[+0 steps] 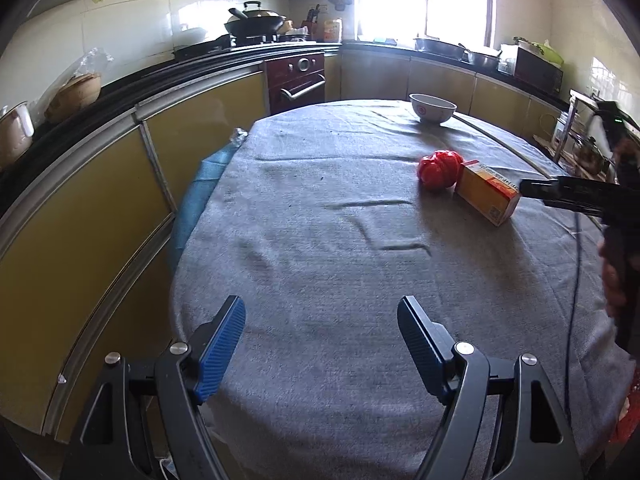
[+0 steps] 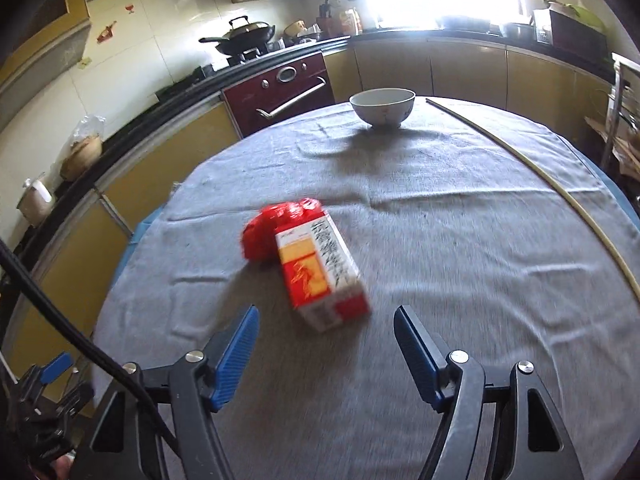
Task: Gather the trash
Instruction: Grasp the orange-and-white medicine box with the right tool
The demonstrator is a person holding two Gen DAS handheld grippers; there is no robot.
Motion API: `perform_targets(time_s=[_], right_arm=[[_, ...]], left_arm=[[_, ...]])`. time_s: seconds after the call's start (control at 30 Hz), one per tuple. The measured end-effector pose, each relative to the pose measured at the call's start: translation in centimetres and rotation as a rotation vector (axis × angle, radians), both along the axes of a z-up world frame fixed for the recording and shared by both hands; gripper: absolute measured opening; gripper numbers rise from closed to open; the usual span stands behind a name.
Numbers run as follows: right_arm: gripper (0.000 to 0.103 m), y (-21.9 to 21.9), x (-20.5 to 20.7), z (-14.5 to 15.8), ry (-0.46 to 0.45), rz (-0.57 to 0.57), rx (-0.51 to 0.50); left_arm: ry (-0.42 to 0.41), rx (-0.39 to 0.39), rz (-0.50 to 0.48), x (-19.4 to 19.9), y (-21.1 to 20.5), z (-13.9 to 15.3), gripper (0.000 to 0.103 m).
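Rectangular cardboard carton (image 2: 322, 270), red and orange-yellow with white end panels, lies flat on the grey cloth-covered round table (image 2: 460, 248). Its long axis runs from 11 o'clock to 5 o'clock in the right wrist view, near end toward the camera. Top face carries a column of dark Chinese characters, blurred and unreadable; a small square code sits on the near end. Crumpled glossy red plastic wrapper (image 2: 280, 224) touches the carton's far-left corner, at 10 o'clock from it. White ceramic bowl with small red marks (image 2: 382, 110) stands upright, well apart, at 12 o'clock near the far table edge.

Right gripper (image 2: 325, 342): blue ribbed pads spread apart, nothing between them; pointed downward at the table, with the carton's near end just ahead of the gap. Not touching.

Left gripper (image 1: 321, 340): pads likewise spread and empty, angled down over bare cloth at the near edge. From this view, carton (image 1: 486, 192) and wrapper (image 1: 439, 169) lie at 1 o'clock, well apart. The right tool's dark body enters from 3 o'clock, one tip beside the carton.
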State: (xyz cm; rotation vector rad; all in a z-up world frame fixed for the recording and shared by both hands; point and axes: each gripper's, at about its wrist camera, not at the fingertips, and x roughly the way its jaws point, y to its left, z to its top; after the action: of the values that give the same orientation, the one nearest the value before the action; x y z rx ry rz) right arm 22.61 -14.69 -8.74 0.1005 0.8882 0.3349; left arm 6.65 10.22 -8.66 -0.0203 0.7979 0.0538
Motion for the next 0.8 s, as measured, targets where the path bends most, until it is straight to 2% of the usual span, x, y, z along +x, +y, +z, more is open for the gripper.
perform_targets(time_s=[0.1,0.23,0.37,0.4,0.43,0.5,0.67,0.8], right_arm=[[0.073,0.3,1.6,-0.8,0.010,-0.005,0.009],[0.073,1.0,3.3,-2.5,0.069,-0.005,0.018],[0.073,0.9,3.7,-3.4,0.058,-0.036,0.078],[0.071,1.0,3.7,-3.4,0.049,-0.032,0.082],[0.063,1.2,3.6,-3.4,0.039,-0.026,0.072],[0.061,1.3,3.5,-3.4,0.034,-0.011,0.061],[0.060,-1.4,2.2,-3.2,0.045,-0.037,0.112],[0.060,-4.4,0.1,-2.8,0.067,-0.057,0.118]], left_arm=[[0.000,0.000,-0.050,1.3,-0.8,0.7,0.079],[0.016,-0.012,-0.104,3.4,-1.5,1.4,0.079],[0.042,0.003,-0.158,6.1,-2.6,1.7,0.079],[0.046,0.020,-0.183,6.9,-3.2,1.7,0.079],[0.047,0.033,-0.206,7.5,-3.6,1.7,0.079],[0.057,0.065,-0.238,8.7,-4.6,1.6,0.079],[0.075,0.111,-0.330,11.9,-6.7,1.4,0.079],[0.077,0.102,-0.377,14.5,-8.3,1.4,0.079]])
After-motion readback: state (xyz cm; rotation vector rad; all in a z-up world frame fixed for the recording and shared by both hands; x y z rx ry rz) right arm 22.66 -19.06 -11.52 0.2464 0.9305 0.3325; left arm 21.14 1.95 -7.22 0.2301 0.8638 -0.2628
